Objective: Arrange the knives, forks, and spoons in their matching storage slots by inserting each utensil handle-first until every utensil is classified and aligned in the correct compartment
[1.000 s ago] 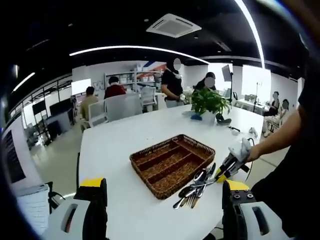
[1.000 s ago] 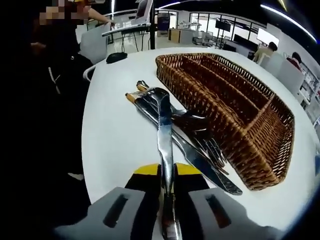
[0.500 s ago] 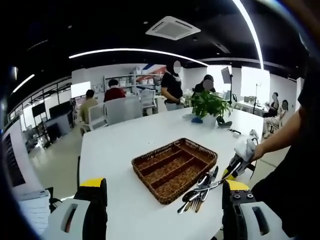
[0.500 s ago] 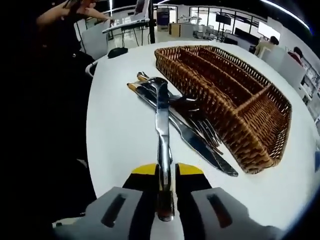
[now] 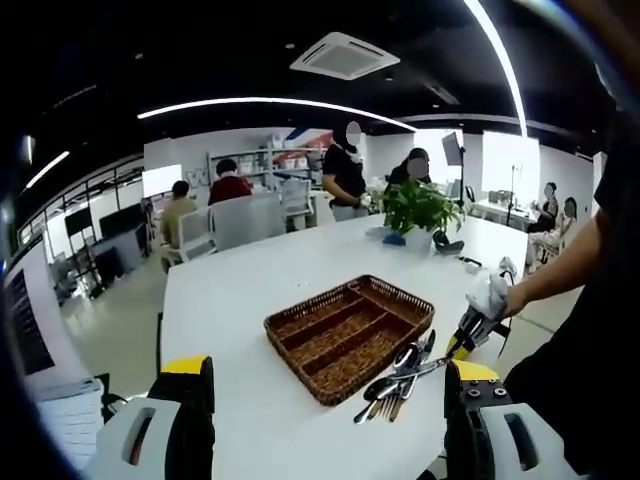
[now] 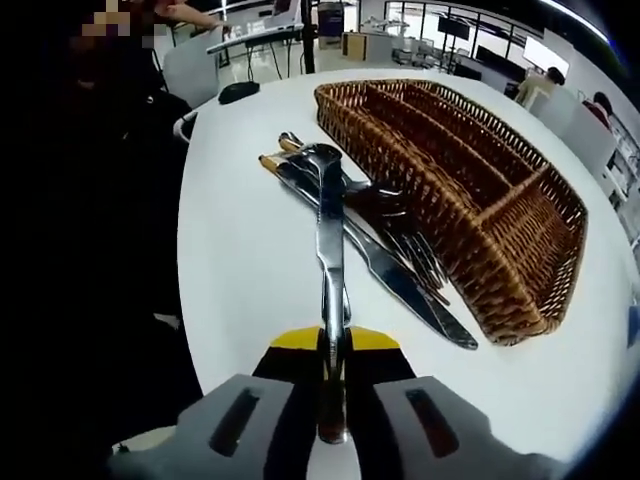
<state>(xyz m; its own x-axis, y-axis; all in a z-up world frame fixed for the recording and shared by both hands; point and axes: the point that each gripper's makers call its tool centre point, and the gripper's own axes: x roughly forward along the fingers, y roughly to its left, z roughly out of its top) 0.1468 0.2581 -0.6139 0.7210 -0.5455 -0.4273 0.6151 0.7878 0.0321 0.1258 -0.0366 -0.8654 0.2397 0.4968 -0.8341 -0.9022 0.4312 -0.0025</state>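
A brown wicker basket (image 5: pixel 345 332) with long divided slots lies on the white table (image 5: pixel 260 290); the same basket (image 6: pixel 470 170) sits to the right in the right gripper view. Loose cutlery (image 5: pixel 398 378) is piled beside its near end, with knives and forks (image 6: pixel 395 250) crossing each other. My right gripper (image 6: pixel 334 345) is shut on a silver knife (image 6: pixel 329 240) that reaches out over the pile. From the left gripper view, the right gripper (image 5: pixel 472 330) hovers at the pile's right side. My left gripper (image 5: pixel 328 372) is open, holds nothing, and stays back from the basket.
A potted plant (image 5: pixel 417 208) and small items stand at the table's far end, with several people and chairs behind. A dark rounded object (image 6: pixel 240 92) lies near the table edge. The person's arm (image 5: pixel 560 268) reaches in from the right.
The right gripper, still shut on the knife, has shifted slightly beside the pile. The left gripper stays open and has hardly moved.
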